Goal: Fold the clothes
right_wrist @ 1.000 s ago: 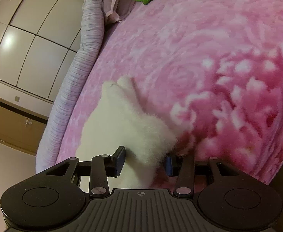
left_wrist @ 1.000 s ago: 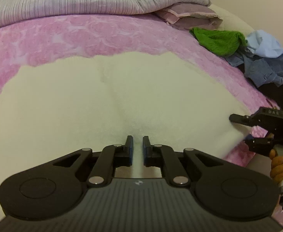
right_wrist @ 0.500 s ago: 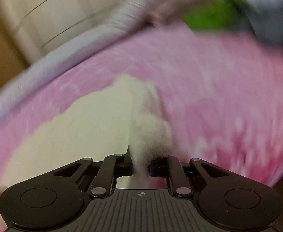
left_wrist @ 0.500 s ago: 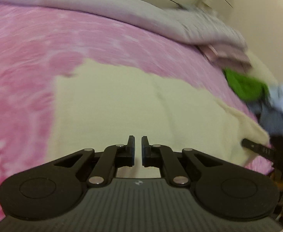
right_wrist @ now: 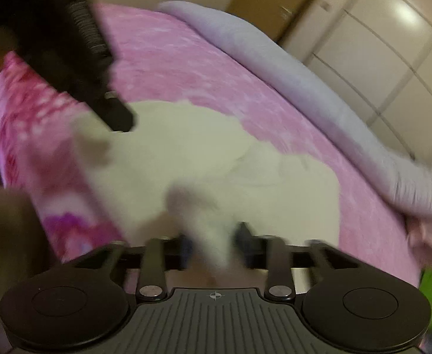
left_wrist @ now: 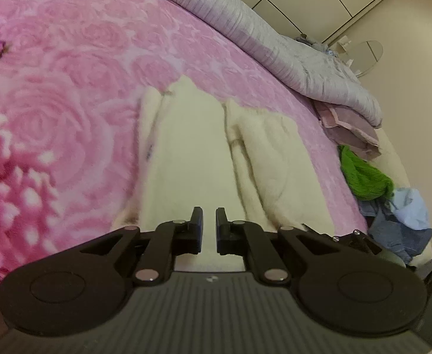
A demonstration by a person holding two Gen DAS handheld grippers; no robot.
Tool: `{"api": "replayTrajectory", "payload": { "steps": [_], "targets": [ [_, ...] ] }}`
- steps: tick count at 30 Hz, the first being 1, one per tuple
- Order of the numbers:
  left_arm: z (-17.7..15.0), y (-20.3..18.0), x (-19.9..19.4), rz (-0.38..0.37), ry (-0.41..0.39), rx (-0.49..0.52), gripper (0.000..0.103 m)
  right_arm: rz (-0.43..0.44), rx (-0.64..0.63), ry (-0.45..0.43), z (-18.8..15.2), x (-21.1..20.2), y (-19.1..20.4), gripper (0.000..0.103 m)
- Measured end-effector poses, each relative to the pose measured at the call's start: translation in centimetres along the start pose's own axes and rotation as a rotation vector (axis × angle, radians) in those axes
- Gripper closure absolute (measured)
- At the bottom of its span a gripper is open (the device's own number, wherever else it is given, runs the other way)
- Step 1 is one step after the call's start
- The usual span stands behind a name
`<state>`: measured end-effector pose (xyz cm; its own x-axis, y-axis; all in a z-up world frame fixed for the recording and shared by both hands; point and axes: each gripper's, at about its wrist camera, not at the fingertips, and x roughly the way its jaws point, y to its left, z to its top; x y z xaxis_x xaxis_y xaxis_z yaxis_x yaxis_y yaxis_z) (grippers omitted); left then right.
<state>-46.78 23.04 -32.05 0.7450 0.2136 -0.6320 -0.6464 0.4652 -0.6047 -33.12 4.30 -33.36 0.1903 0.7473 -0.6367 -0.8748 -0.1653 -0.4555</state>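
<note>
Cream garment (left_wrist: 186,159): fleecy, lying partly folded on the pink rose-patterned bed cover (left_wrist: 68,88), a bunched fold along its right side.
Left gripper (left_wrist: 208,225): jaws closed to a narrow gap, nothing between them, held over the garment's near edge.
Right gripper (right_wrist: 213,242): jaws have just been opening; a tuft of the cream fleece sits between them, view blurred, pads apparently not pressing it.
Grey duvet (left_wrist: 275,47): along the bed's far edge.
Clothes pile (left_wrist: 393,206): green and blue items, far right.
</note>
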Motion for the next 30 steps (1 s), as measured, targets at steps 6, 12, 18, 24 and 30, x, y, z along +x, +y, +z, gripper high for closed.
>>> {"api": "replayTrajectory", "payload": {
  "steps": [6,12,18,24,30],
  "targets": [
    [1.1,-0.6,1.3,-0.053,0.018,-0.012,0.098,0.138,0.038,-0.184,0.9,-4.7,-3.9,0.049],
    [4.1,-1.5,6.1,-0.103,0.100,-0.050,0.082,0.236,0.732,0.013,-1.1,1.4,-17.0,0.049],
    [7.1,-1.4,11.8,-0.147,0.188,-0.106,0.068,0.405,1.208,0.138,-3.8,10.4,-25.5,0.049],
    [8.4,-1.2,15.5,-0.176,0.220,-0.137,0.069,0.458,1.238,0.209,-4.2,12.8,-26.8,0.050],
    [9.1,-1.9,14.7,-0.188,0.190,-0.075,0.094,0.377,1.041,0.270,-0.2,12.5,-24.1,0.051]
  ]
}}
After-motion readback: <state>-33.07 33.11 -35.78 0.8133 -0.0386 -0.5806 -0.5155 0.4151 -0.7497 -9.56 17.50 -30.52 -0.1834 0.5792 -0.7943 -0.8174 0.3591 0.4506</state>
